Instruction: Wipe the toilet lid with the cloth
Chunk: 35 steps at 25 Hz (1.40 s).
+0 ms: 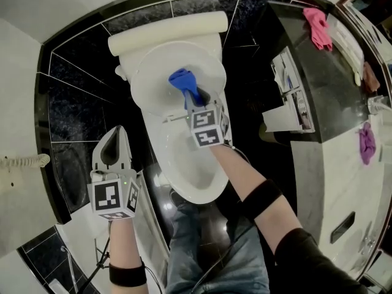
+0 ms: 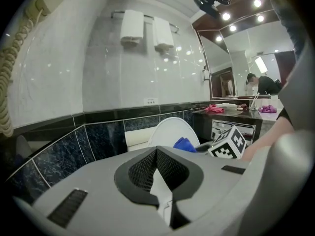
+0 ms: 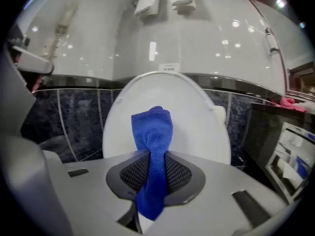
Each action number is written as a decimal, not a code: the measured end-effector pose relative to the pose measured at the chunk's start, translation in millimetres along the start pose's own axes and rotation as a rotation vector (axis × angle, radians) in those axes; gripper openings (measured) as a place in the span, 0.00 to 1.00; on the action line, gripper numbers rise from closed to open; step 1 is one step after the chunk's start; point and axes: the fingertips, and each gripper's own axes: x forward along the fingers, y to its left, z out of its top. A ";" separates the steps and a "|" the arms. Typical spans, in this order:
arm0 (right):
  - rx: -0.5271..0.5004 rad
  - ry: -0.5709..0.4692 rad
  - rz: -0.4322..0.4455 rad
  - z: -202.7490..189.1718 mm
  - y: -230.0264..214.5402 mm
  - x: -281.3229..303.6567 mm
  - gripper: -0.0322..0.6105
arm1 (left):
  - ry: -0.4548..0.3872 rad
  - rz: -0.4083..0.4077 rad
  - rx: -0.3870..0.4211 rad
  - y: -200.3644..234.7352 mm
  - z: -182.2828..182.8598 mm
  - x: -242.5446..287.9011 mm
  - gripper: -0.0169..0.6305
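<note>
The white toilet lid (image 1: 153,72) stands raised against the tank. My right gripper (image 1: 195,98) is shut on a blue cloth (image 1: 182,79) and holds it at the lid's inner face, right of its middle. In the right gripper view the cloth (image 3: 152,132) sticks up out of the jaws, bunched, with the lid (image 3: 197,117) just behind it. Whether the cloth touches the lid I cannot tell. My left gripper (image 1: 113,147) hangs shut and empty to the left of the bowl. The left gripper view also takes in the lid (image 2: 167,131), the cloth (image 2: 185,144) and the right gripper's marker cube (image 2: 229,143).
The open bowl (image 1: 190,170) lies below the lid, and the tank (image 1: 165,32) behind it. Black tiled wall surrounds the toilet. A dark counter (image 1: 318,97) at the right carries a pink cloth (image 1: 318,26) and a purple one (image 1: 366,143). A coiled phone cord (image 1: 24,162) hangs at the left.
</note>
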 end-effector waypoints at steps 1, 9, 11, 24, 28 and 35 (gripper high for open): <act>-0.033 -0.005 0.064 0.3 29.9 4.3 0.19 | 0.004 0.003 -0.010 -0.5 1.1 0.1 0.03; -0.145 0.006 0.284 -3.8 170.2 69.6 0.20 | 0.018 0.019 -0.043 14.5 -9.9 -3.0 0.03; -0.151 0.017 0.267 -5.2 169.0 85.4 0.20 | 0.020 0.025 -0.046 19.5 -13.9 -3.2 0.03; -0.006 0.024 -0.031 -36.2 -17.9 49.7 0.19 | 0.020 0.003 -0.014 -2.9 -38.0 7.3 0.03; 0.044 0.051 -0.150 -54.3 -85.2 27.9 0.19 | 0.011 -0.004 -0.008 -13.2 -37.6 7.2 0.03; 0.145 0.096 -0.285 -76.4 -128.6 2.7 0.19 | 0.005 0.002 -0.023 -16.9 -35.4 5.9 0.03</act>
